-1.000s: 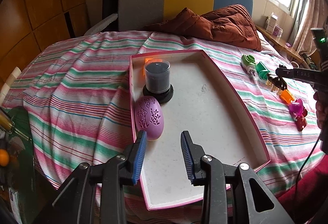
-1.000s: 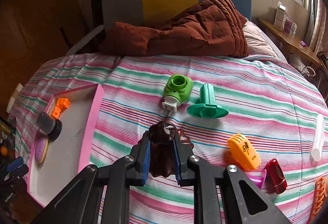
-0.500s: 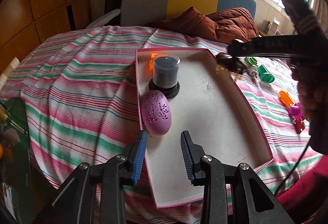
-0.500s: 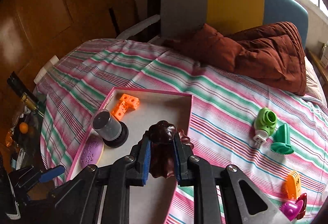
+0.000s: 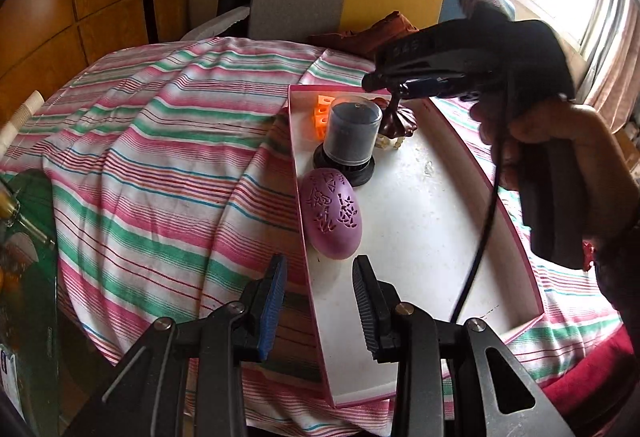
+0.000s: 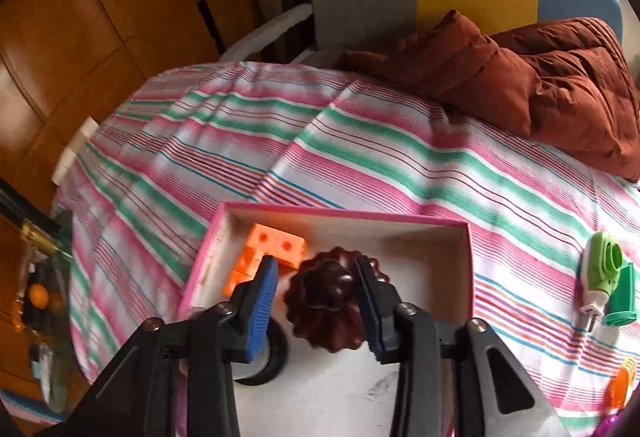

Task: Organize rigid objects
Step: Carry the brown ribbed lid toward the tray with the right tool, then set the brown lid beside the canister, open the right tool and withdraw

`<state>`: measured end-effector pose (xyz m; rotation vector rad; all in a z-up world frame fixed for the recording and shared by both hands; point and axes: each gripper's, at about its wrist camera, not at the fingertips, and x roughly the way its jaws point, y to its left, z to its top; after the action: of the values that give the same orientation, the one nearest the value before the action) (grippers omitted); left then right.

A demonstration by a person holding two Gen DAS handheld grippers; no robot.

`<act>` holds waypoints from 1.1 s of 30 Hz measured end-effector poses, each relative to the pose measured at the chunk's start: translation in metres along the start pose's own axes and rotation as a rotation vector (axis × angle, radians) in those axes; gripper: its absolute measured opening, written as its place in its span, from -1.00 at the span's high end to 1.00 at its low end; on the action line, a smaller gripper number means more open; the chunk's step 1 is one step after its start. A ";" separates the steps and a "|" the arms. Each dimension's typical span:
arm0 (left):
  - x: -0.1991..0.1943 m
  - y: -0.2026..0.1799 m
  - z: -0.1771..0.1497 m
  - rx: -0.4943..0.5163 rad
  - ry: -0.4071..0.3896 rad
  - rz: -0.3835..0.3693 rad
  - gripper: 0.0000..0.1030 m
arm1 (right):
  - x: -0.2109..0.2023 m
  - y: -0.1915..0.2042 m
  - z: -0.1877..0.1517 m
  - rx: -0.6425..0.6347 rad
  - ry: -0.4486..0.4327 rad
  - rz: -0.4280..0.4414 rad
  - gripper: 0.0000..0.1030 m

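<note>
Striped bedding (image 6: 360, 157) in pink, green and white covers the bed, with a rust-brown quilt (image 6: 540, 77) bunched near the headboard. On it lies a shallow pink-rimmed tray (image 5: 520, 221) with a white floor, its long axis running away from the left wrist camera.

At the tray's far end sits the dark brown fluted mould (image 6: 328, 301), its scalloped rim spread on the tray floor and its domed top toward the right wrist camera. The right gripper (image 6: 316, 301) straddles it; its jaws have just been opening, and the blue pads now stand off the mould's sides, a gap showing on the left side.

Beside the mould, in the far corner, lie orange blocks (image 6: 272, 249). A dark cylindrical case (image 5: 350, 133) stands upright on its black base just nearer, and a purple egg-shaped piece (image 5: 332, 213) lies against the left wall, long axis along the tray.

The left gripper (image 5: 320, 301) hovers over the tray's near edge, jaws partly apart with nothing between them.

A green plug-like gadget (image 6: 600, 273) and a green funnel-shaped piece (image 6: 624, 297) lie on the bedding.
</note>
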<state>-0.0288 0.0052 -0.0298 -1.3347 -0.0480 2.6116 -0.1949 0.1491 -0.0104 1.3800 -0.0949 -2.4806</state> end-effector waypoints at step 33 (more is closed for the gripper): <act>-0.018 -0.058 0.005 0.150 -0.030 0.005 0.13 | -0.134 -0.149 -0.097 0.075 -0.112 -0.263 0.02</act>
<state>-0.0128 0.0585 -0.0054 -1.2461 0.1437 2.5824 -0.0812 0.3384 0.0173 1.3594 -0.0328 -2.7972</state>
